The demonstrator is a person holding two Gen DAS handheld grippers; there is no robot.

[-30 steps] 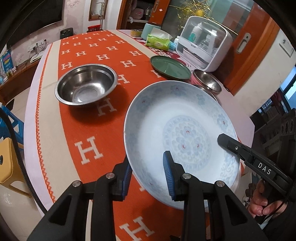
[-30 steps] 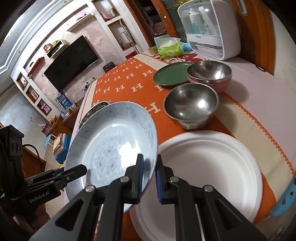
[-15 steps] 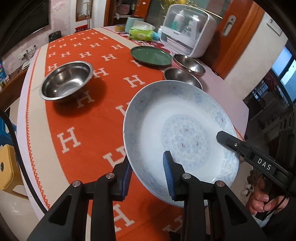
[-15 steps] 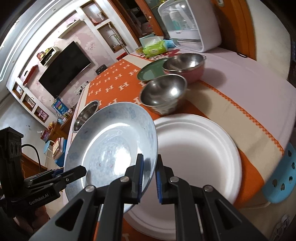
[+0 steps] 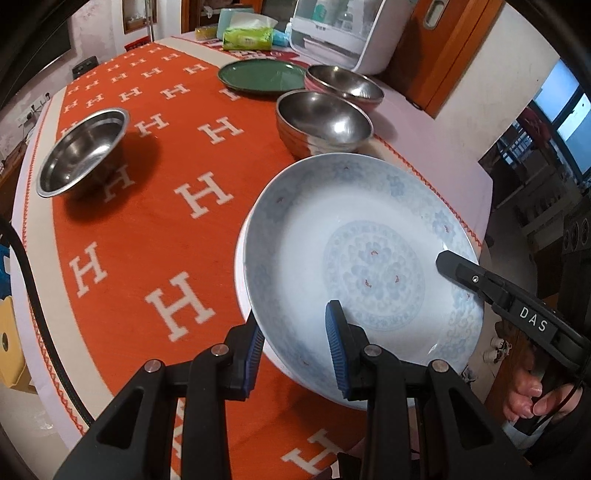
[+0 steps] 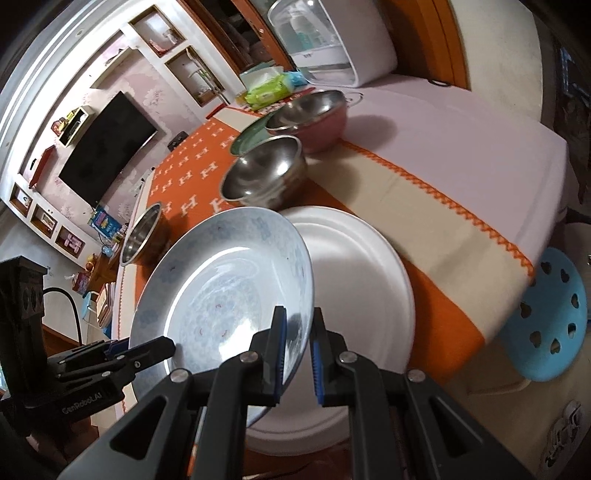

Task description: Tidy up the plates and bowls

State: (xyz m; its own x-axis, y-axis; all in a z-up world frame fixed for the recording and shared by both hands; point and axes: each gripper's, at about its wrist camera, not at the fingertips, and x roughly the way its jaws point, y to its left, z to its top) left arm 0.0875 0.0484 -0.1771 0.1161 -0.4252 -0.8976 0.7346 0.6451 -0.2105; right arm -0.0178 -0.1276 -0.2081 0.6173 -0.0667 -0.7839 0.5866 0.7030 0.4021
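Observation:
Both grippers hold a blue-and-white patterned deep plate just above a plain white plate on the orange cloth. A sliver of the white plate shows under the patterned plate's left edge. My left gripper is shut on the near rim, one pad inside and one under it. My right gripper is shut on the opposite rim. Each wrist view also shows the other gripper: the right gripper and the left gripper.
A steel bowl sits at the left. Another steel bowl, a pink-sided steel bowl and a green plate lie beyond. A white storage case and tissue pack stand at the back. A blue stool is beside the table.
Both grippers have carried the patterned plate sideways and a little down, so it now hangs over the white plate, nearer the steel bowls. Both grips are unchanged.

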